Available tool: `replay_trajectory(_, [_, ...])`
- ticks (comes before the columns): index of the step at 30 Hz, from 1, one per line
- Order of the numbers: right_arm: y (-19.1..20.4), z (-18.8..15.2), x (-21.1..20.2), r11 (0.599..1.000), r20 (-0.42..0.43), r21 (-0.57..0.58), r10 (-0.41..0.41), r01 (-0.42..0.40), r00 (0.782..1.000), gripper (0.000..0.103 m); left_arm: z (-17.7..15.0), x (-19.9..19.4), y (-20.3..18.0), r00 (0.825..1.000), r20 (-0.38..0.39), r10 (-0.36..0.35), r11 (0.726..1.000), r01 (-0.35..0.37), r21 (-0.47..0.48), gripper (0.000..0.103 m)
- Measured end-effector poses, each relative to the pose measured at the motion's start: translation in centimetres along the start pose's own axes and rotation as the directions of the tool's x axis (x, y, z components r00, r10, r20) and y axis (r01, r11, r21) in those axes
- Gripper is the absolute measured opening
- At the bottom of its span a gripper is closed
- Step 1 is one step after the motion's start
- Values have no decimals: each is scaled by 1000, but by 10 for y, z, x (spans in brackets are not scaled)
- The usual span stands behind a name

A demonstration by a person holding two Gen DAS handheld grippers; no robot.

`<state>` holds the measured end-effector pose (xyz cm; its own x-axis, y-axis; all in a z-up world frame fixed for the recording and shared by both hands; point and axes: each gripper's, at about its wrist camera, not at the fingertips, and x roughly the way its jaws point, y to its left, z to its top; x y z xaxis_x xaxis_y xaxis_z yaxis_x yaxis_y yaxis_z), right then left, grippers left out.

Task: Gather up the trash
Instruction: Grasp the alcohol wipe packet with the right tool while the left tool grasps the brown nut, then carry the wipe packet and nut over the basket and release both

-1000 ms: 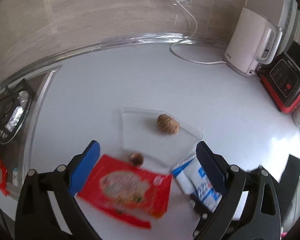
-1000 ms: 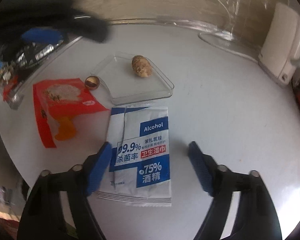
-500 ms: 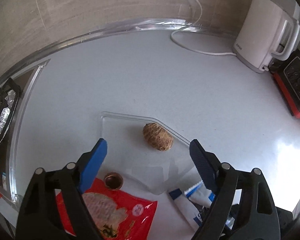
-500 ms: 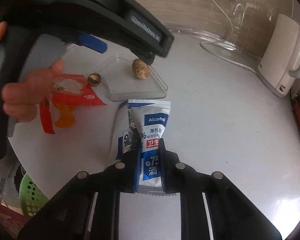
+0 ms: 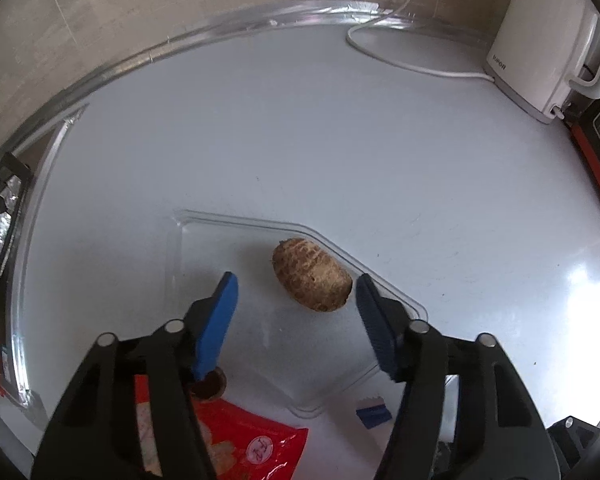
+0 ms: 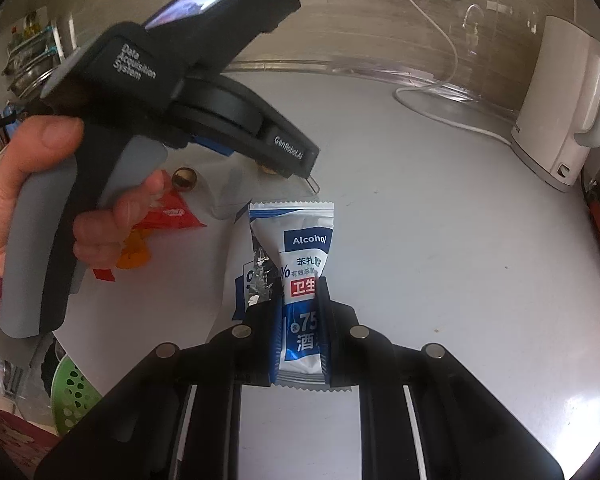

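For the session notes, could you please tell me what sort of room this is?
Most likely a home kitchen: a white electric kettle stands on the pale countertop, and a gas hob sits at its left end.

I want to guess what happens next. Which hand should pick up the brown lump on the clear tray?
Left. The left gripper, closing in, already has the brown lump between its blue fingers. The right gripper is busy pinching the wipe packet.
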<state>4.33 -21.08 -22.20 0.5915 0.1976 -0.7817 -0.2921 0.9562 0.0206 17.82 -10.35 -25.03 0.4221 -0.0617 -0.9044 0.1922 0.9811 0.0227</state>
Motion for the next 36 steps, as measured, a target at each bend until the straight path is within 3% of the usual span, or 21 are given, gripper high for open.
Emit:
replay_trajectory(3, [0,-1,1,1000,-3,3,-4,4,1000,16,2,1,1,1000,3,-19,1000,19,-10,50])
replay_trajectory(5, [4,-4,-2,1000,-4,7,-5,5,1000,16,3,1,1,999,3,-37,999,37,-1,41])
replay_trajectory(14, [2,-3,-3,1000,-7,12,-14,14,1000,16,3,-7,10,998,31,-46,999,46,-4,40])
replay_trajectory(20, [9,2,-19,1000,12,8,-29,29,1000,16,-11,-53,20,994,84,-64,998,65,-6,40])
replay_trajectory(27, [32,7,-54,999,43,18,-31,30,999,16,-60,-126,44,988,144,-51,999,52,0,40])
replay_trajectory(36, [91,-12,-102,997,46,71,-23,20,999,16,-135,-185,82,984,168,-52,998,48,30,41])
